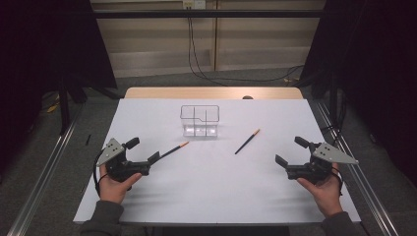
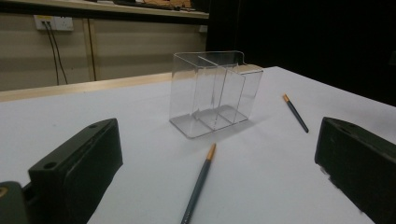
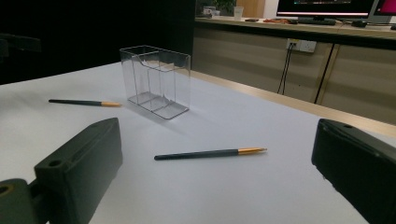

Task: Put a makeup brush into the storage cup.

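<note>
A clear plastic holder [image 1: 199, 120] with several compartments stands upright and empty at the table's middle back. Two dark pens with gold tips lie flat in front of it: one pen [image 1: 174, 149] to its left, the other pen [image 1: 247, 141] to its right. My left gripper [image 1: 142, 150] rests low at the front left, open, and the left pen's [image 2: 201, 182] dark end lies just ahead of its jaws, untouched. At the front right my right gripper [image 1: 291, 151] is open too, with the right pen [image 3: 210, 153] a little beyond its jaws. The holder [image 2: 210, 93] [image 3: 156, 79] stands farther off in both gripper views.
A white sheet [image 1: 216, 196] covers the table, with a wooden strip [image 1: 214, 93] bare at the far edge. Metal rails [image 1: 42, 177] run along both sides, and dark curtains flank the room. Cables [image 1: 196, 59] hang down the back wall.
</note>
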`<action>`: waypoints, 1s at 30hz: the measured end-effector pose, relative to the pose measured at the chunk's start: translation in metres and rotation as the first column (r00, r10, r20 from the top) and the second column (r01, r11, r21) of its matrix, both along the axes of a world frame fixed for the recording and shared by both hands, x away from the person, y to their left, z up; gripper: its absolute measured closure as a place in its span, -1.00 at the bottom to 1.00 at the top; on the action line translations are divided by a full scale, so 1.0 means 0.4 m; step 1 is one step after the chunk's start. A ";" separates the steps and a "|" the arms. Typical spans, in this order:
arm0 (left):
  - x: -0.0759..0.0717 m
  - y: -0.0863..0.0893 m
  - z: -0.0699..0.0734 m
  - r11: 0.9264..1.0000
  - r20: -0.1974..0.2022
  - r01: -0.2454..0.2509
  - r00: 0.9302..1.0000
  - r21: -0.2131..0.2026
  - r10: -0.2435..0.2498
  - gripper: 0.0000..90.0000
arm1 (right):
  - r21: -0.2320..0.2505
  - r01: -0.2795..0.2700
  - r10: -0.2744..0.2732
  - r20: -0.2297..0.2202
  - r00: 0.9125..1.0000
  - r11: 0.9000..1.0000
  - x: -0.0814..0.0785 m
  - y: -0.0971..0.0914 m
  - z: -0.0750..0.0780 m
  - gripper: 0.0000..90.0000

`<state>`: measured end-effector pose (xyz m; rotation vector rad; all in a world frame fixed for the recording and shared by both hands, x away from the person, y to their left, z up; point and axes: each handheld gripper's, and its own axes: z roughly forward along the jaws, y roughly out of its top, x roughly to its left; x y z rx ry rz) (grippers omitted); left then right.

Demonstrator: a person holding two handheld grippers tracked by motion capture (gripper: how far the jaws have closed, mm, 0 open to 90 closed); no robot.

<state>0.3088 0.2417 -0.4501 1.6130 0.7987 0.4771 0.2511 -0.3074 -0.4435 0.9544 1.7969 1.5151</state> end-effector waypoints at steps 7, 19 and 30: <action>-0.002 -0.002 -0.001 1.000 -0.003 0.000 1.000 0.003 0.000 -0.99 | -0.011 -0.001 0.001 -0.001 1.000 1.000 0.002 0.001 0.000 -0.97; 0.004 0.002 0.003 1.000 0.011 -0.002 1.000 0.008 0.001 -0.98 | -0.004 -0.005 0.005 0.003 1.000 1.000 0.006 0.004 0.001 -0.97; 0.010 -0.015 0.002 0.999 0.007 0.013 1.000 0.034 -0.013 -0.98 | -0.006 -0.011 0.011 0.010 1.000 1.000 0.011 0.006 0.002 -0.97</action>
